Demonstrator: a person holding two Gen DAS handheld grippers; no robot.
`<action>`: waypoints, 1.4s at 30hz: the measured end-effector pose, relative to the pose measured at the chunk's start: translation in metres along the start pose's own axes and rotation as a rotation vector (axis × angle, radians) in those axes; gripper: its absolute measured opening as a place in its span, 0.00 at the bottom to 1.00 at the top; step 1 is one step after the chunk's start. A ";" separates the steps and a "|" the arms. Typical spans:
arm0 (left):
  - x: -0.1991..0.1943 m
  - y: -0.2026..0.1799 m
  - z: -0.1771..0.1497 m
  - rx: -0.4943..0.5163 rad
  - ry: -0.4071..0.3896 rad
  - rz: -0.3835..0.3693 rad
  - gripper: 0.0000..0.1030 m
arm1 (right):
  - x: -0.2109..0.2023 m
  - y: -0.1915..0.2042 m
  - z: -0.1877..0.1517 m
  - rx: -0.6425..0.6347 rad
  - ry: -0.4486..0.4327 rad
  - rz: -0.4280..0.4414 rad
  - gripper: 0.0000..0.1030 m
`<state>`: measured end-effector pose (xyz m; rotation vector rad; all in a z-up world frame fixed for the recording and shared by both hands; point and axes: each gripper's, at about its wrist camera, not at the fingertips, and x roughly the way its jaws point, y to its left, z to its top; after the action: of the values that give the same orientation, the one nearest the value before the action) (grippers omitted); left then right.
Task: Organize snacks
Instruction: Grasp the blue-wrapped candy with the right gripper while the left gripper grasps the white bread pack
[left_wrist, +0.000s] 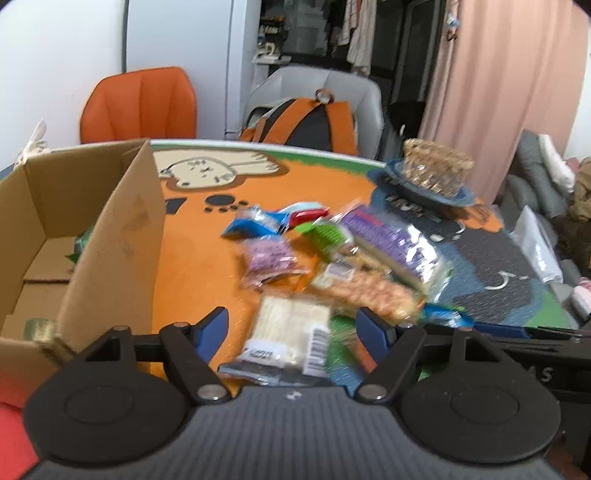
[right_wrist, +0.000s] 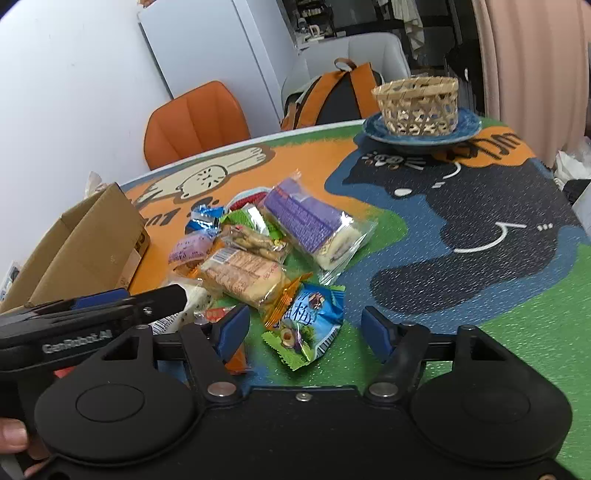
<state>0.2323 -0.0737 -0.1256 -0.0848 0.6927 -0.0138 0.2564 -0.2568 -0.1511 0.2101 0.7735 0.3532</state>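
A pile of wrapped snacks lies on the cartoon-cat table mat (right_wrist: 461, 229). It holds a purple cake pack (right_wrist: 314, 225), an orange cracker pack (right_wrist: 243, 273), a small purple pack (right_wrist: 188, 249) and a blue packet (right_wrist: 314, 325). My left gripper (left_wrist: 291, 332) is open, low over a white snack pack (left_wrist: 288, 336) that lies between its fingers. My right gripper (right_wrist: 306, 332) is open above the blue packet. The left gripper also shows in the right wrist view (right_wrist: 110, 306). An open cardboard box (left_wrist: 85, 240) stands left of the pile, with some items inside.
A woven basket (right_wrist: 417, 105) sits on a blue plate (right_wrist: 469, 127) at the table's far right. An orange chair (left_wrist: 140, 103) and a grey chair with an orange backpack (left_wrist: 306, 122) stand behind the table. A pink curtain (left_wrist: 498, 74) hangs at the right.
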 end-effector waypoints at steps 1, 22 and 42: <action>0.003 0.001 -0.002 0.002 0.010 0.008 0.74 | 0.002 0.000 -0.001 0.002 0.006 0.003 0.63; -0.023 0.014 -0.010 -0.028 -0.009 0.010 0.59 | -0.031 0.007 0.000 0.008 -0.059 0.001 0.31; -0.073 0.036 0.003 -0.070 -0.045 -0.039 0.22 | -0.069 0.039 0.003 -0.038 -0.137 0.034 0.31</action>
<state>0.1773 -0.0342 -0.0802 -0.1649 0.6467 -0.0248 0.2043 -0.2477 -0.0923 0.2096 0.6282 0.3813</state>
